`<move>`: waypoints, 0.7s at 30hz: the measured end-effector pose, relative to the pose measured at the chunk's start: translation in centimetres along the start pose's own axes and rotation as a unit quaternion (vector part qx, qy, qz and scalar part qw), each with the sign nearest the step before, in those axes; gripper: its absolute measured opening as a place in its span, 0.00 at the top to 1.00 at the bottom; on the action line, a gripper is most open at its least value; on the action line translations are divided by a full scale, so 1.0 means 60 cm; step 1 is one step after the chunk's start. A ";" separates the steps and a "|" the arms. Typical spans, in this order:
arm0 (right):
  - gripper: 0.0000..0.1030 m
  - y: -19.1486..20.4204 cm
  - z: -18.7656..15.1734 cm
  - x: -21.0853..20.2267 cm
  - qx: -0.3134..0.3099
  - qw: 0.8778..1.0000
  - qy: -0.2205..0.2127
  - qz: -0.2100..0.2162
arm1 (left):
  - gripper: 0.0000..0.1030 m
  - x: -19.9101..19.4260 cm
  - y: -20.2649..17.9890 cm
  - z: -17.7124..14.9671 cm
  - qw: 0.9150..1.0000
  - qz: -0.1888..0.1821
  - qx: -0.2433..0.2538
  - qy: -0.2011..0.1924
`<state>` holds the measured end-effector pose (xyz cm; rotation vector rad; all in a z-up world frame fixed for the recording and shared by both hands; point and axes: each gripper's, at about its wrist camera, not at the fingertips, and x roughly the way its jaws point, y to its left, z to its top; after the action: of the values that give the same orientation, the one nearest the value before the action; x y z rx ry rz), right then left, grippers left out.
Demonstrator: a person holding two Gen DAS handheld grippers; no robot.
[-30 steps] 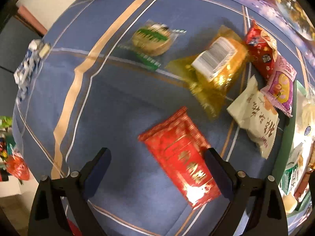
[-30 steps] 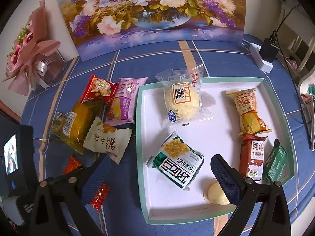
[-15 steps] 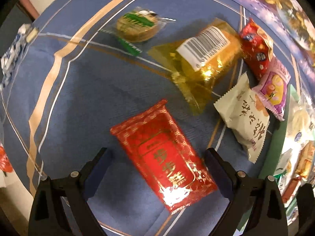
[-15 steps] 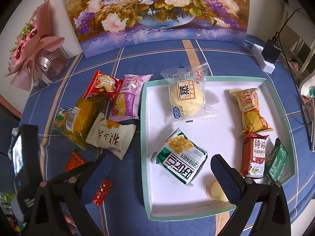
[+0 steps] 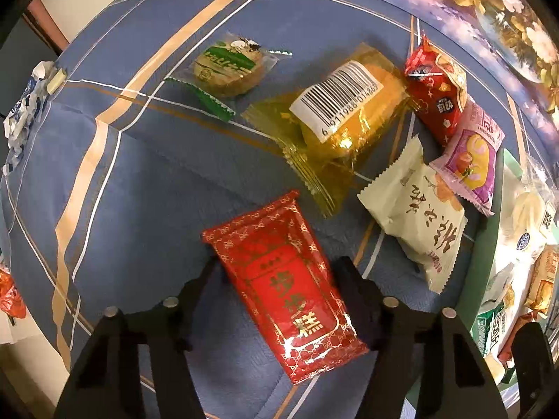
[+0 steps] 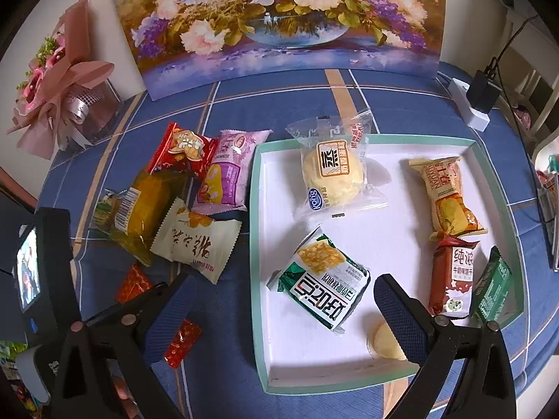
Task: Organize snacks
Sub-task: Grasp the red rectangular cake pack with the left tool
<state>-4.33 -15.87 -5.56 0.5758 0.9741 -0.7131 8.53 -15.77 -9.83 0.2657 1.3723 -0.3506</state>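
Left gripper (image 5: 279, 279) points straight down over the red packet (image 5: 284, 282), which lies flat on the blue cloth (image 5: 146, 181) covering the worktop. Jaws are closing w/ the packet between them; both fingers sit right at its long edges, but can't tell if the pads press yet.

Beyond the red packet, still on the cloth: yellow packet (image 5: 335, 122) w/ a barcode label, a round biscuit (image 5: 227, 68) in clear wrap w/ green ends further off, a cream packet (image 5: 419, 216) to the right, a purple packet (image 5: 471, 153) just past it, and a small red bag (image 5: 436, 94) touching the purple one.

Right gripper (image 6: 283, 314) hangs tilted down above the near edge of the tray (image 6: 256, 244), jaws wide apart, nothing between them. The tray has a green rim & white floor. In it: a bun (image 6: 332, 174) in clear wrap at the far side, a green cracker pack (image 6: 323, 282) near the middle, an orange packet (image 6: 445, 195) at the right, a brown-red stick pack (image 6: 452, 279) below that, a dark green pack (image 6: 492, 282) leaning on the right wall, and a pale jelly cup (image 6: 382, 338) partly hidden behind the right finger.

Left of the tray the loose pile sits on the cloth. A flower painting (image 6: 279, 17) stands at the back, a pink bouquet (image 6: 59, 80) far left, a white power strip (image 6: 468, 104) far right.
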 end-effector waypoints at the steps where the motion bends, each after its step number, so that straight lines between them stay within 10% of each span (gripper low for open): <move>1: 0.00 0.000 0.000 0.001 -0.001 1.000 0.000 -0.001 | 0.40 -0.002 -0.001 0.002 1.000 -0.003 -0.002 -0.002; 21: 0.18 0.112 0.021 0.074 -0.098 0.993 0.021 0.066 | 0.46 -0.016 0.100 0.042 0.999 -0.011 -0.038 -0.022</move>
<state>3.12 -13.70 -8.08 0.4794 1.0232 -0.4831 13.03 -11.11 -8.56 0.1803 1.3422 -0.3203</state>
